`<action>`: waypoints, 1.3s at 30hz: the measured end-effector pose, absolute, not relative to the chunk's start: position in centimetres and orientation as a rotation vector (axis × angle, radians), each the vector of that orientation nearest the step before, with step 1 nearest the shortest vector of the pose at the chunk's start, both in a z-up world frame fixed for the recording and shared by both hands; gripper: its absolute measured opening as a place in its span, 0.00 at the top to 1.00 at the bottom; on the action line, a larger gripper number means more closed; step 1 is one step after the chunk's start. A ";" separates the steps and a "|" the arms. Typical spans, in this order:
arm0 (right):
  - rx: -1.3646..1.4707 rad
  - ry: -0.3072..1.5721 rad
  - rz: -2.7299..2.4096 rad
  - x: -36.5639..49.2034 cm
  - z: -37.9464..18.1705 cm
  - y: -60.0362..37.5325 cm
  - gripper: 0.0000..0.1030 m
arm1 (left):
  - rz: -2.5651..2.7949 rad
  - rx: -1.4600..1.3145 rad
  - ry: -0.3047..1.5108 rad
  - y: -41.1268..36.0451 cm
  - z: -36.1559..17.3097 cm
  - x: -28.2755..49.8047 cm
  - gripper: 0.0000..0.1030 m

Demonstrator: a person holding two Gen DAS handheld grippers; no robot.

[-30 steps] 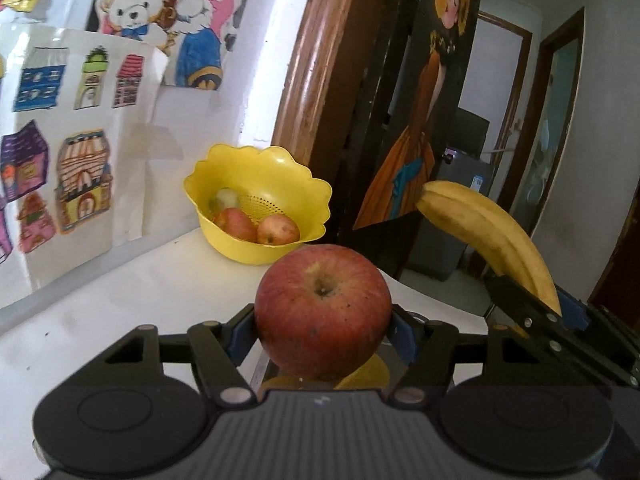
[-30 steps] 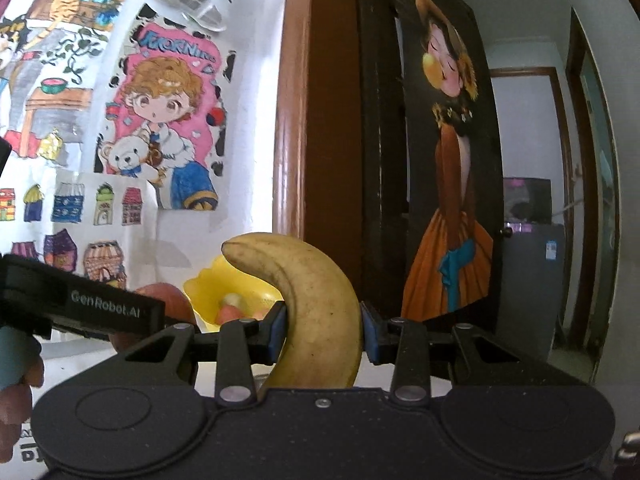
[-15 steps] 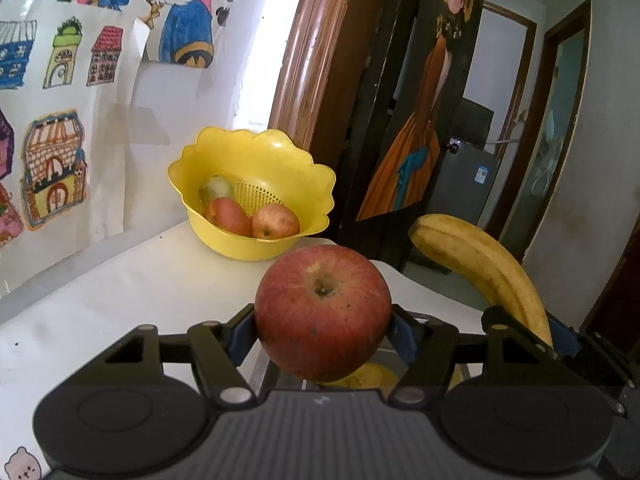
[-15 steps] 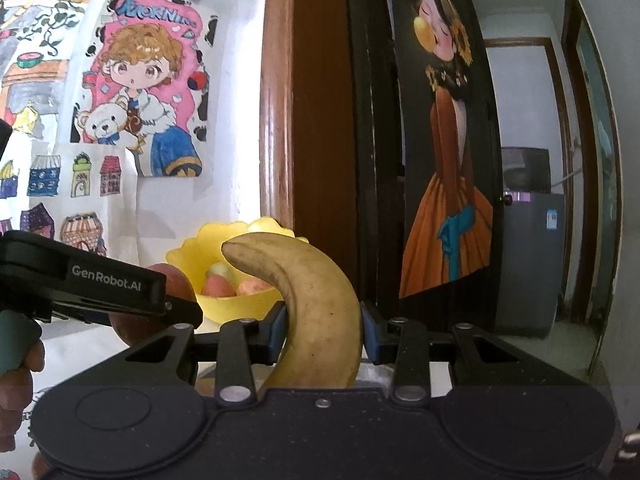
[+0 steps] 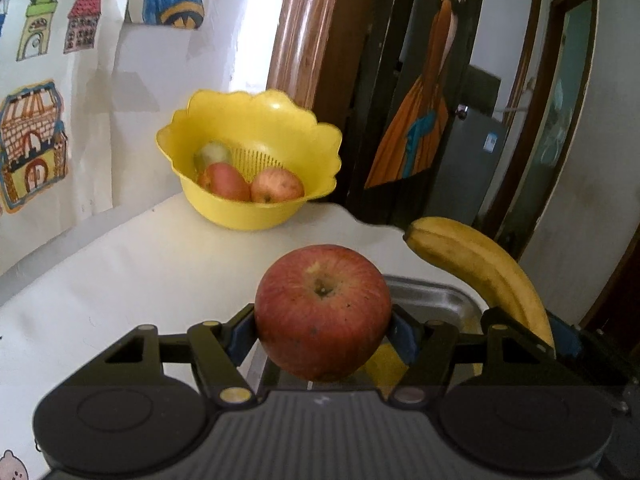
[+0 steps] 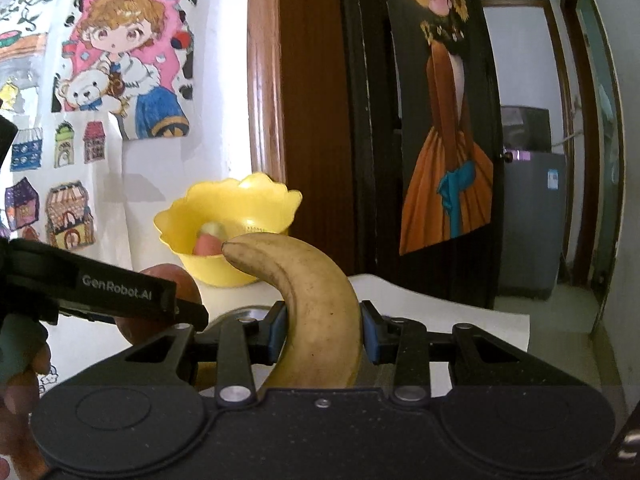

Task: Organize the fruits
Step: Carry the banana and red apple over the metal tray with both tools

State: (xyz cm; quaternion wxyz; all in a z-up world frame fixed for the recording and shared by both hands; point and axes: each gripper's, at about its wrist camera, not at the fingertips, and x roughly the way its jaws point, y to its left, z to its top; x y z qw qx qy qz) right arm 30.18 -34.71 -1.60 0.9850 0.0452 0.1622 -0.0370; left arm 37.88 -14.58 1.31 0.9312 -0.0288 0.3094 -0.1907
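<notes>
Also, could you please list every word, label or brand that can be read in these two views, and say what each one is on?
"GenRobot.AI": white lettering on the black side of the left gripper, seen from the right wrist.
Blue title lettering on the pink cartoon poster: too distorted to read with confidence.
Small blue sticker on the grey appliance beyond the doorway: too small to read.

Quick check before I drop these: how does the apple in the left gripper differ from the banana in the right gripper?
The apple is round and red; the banana is long, curved and yellow with brown flecks. The apple sits wholly between the left gripper pads, stem dimple facing the camera; the banana rises well above the right gripper, tip arching left. Both are clamped, off the table, short of the yellow bowl.
</notes>
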 end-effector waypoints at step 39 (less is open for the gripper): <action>0.098 0.461 -0.059 32.6 -2.5 -35.0 0.60 | -0.379 -0.038 0.750 -15.7 0.1 40.0 0.30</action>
